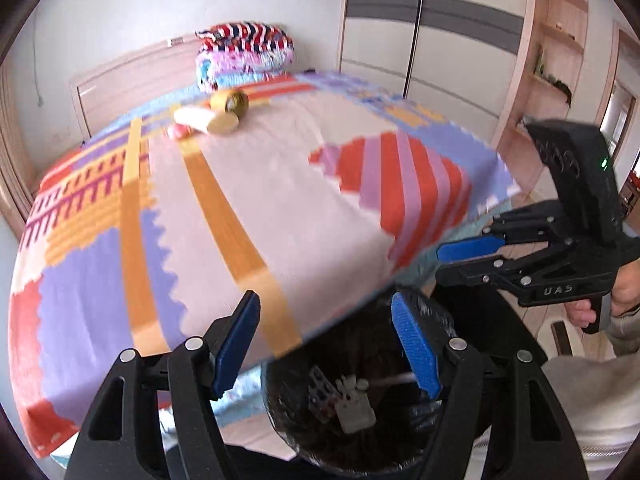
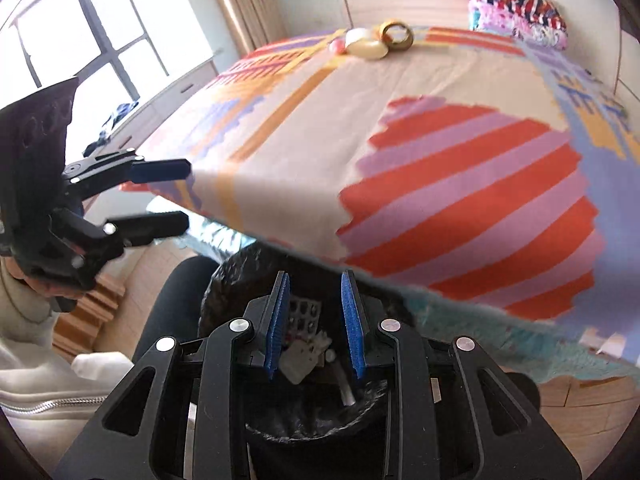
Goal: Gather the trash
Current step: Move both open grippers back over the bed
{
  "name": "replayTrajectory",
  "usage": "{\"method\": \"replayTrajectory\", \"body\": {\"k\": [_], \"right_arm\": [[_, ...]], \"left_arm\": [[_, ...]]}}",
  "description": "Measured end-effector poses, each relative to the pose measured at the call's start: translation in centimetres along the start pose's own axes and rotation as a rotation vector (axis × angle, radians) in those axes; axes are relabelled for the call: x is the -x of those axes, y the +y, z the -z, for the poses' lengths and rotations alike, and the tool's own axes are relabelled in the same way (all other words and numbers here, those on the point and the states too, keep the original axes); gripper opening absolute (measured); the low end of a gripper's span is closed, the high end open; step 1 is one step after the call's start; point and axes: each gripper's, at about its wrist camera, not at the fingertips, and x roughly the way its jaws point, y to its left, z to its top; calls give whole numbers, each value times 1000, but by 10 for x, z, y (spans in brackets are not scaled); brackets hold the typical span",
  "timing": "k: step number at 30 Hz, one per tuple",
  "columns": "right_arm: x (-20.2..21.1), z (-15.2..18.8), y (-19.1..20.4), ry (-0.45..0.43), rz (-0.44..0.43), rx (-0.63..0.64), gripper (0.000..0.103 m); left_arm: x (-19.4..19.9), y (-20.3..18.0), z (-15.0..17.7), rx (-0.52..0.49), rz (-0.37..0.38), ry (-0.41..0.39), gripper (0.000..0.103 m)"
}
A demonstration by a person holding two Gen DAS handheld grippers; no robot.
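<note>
Trash already lies in the black-lined round bin point(image 2: 304, 432) beneath me, so both my left gripper point(image 1: 326, 344) and right gripper point(image 2: 314, 320) hang with jaws parted and empty, ready for the round yellowish containers point(image 1: 224, 114) on the patterned bed point(image 1: 280, 200).

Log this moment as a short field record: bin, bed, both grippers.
bin: black-lined trash bin at the bed's near edge, holding a blister pack and white scraps
bed: patterned bedspread; cluster of small items at the far end, folded blankets behind
left gripper: open, empty, above bin
right gripper: open, empty, above bin
</note>
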Motion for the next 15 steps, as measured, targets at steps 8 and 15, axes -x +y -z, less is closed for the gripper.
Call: {"method": "replayTrajectory", "body": {"k": [8,15], "right_arm": [[15,-18,-9,-57,-12,-6,27],[19,-46,-15,-95,5,18,27]], "left_arm": [[1,29,-32,-1,-32,-39,66],[-4,60,-57,20,-85,-54,66]]}}
